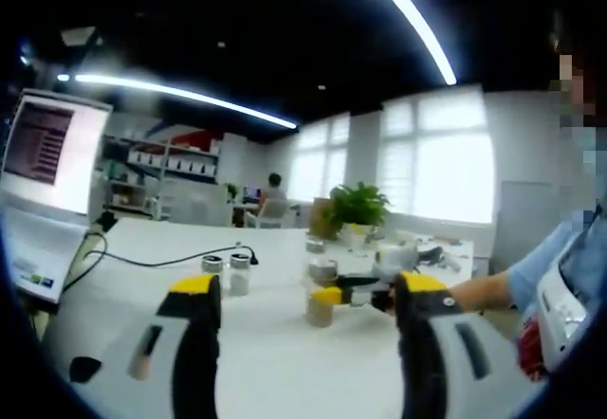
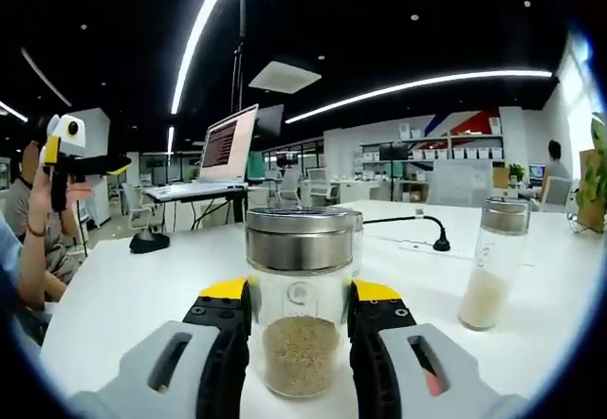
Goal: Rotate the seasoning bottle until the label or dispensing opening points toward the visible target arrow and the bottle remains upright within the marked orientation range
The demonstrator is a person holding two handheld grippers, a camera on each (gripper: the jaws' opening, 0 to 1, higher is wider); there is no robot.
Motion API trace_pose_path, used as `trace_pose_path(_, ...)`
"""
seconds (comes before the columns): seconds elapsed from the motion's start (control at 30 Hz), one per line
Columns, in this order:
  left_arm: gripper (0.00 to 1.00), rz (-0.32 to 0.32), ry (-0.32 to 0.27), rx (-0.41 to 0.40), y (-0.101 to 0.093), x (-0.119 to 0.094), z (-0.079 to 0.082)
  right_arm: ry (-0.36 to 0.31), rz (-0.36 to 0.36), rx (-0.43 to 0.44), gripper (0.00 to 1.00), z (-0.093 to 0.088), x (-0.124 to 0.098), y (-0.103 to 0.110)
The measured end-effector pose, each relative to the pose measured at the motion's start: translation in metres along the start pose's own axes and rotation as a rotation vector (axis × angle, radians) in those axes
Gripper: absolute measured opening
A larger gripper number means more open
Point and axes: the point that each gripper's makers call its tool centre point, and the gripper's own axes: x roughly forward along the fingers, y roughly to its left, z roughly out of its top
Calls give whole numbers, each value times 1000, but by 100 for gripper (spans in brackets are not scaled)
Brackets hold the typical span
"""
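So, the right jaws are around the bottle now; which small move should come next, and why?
Probably twist the right gripper slowly, keeping the seasoning bottle vertical. Its jaws stand on both sides of the glass, the bottle is upright on the table, and no arrow is visible.

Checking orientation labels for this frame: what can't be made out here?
- Target arrow and orientation marks: none made out on the table in either view.
- Seasoning bottle: right gripper view; no label or dispensing opening can be made out; its sides are covered by the right gripper fingers.
- Same bottle in left gripper view: too small and blurred.
- Laptop screen: text unreadable.
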Motion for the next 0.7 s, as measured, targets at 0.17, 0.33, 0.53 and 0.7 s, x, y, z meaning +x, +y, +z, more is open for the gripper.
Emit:
trace_pose_path(0.17,79,5,6,-6,4,1,-2,3,3,-29,39,-1,1,0)
trace_pose_path(0.33,78,-5,14,6,0,-2,0,11,21,-41,40,-4,-1,1)
trace_pose_path(0.53,79,-1,2,24,0,-5,6,12,28,-49,40,-4,1,1)
trace_pose_path(0.7,79,-1,-7,21,1,-6,7,12,26,-64,43,2,1,0)
